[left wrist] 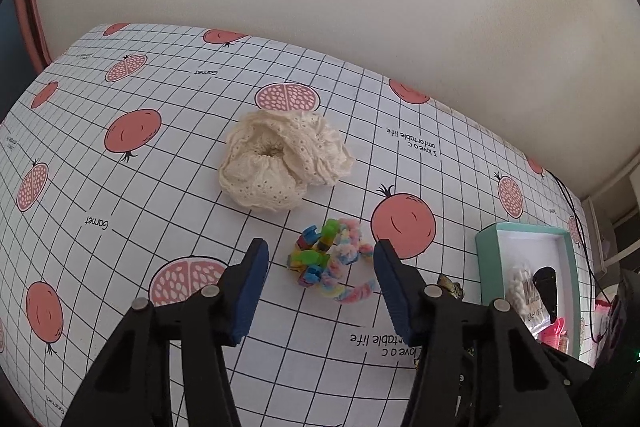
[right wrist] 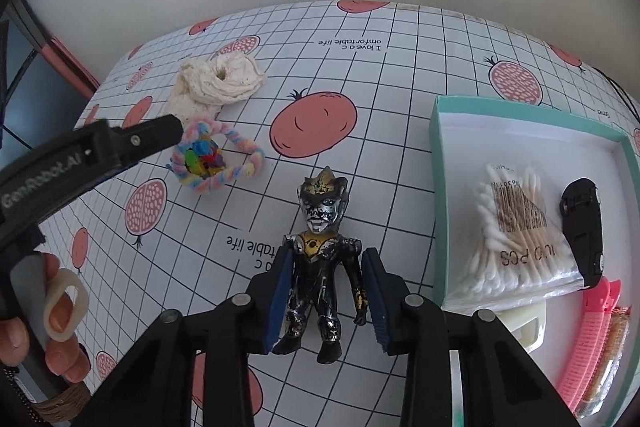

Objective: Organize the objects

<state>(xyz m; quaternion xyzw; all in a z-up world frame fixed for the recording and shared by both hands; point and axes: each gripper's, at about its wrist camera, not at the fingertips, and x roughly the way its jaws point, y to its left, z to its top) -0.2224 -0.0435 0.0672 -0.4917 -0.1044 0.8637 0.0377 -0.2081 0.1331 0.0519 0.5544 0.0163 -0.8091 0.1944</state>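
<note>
A black, silver and gold toy figure (right wrist: 320, 267) lies on the tablecloth between the open blue pads of my right gripper (right wrist: 326, 293); the pads stand beside its arms without visibly squeezing it. My left gripper (left wrist: 320, 267) is open above a pastel fuzzy loop holding coloured plastic clips (left wrist: 324, 263), which also shows in the right wrist view (right wrist: 212, 163). A cream lace scrunchie (left wrist: 280, 159) lies beyond it. The teal box (right wrist: 438, 187) at the right holds a bag of cotton swabs (right wrist: 516, 239), a black toy car (right wrist: 582, 227) and pink combs (right wrist: 592, 343).
The table has a white grid cloth with pomegranate prints (left wrist: 132, 131). A pale wall stands behind the table's far edge. The left gripper's body and the hand holding it (right wrist: 60, 307) fill the left side of the right wrist view. A black cable (left wrist: 576, 211) runs along the right edge.
</note>
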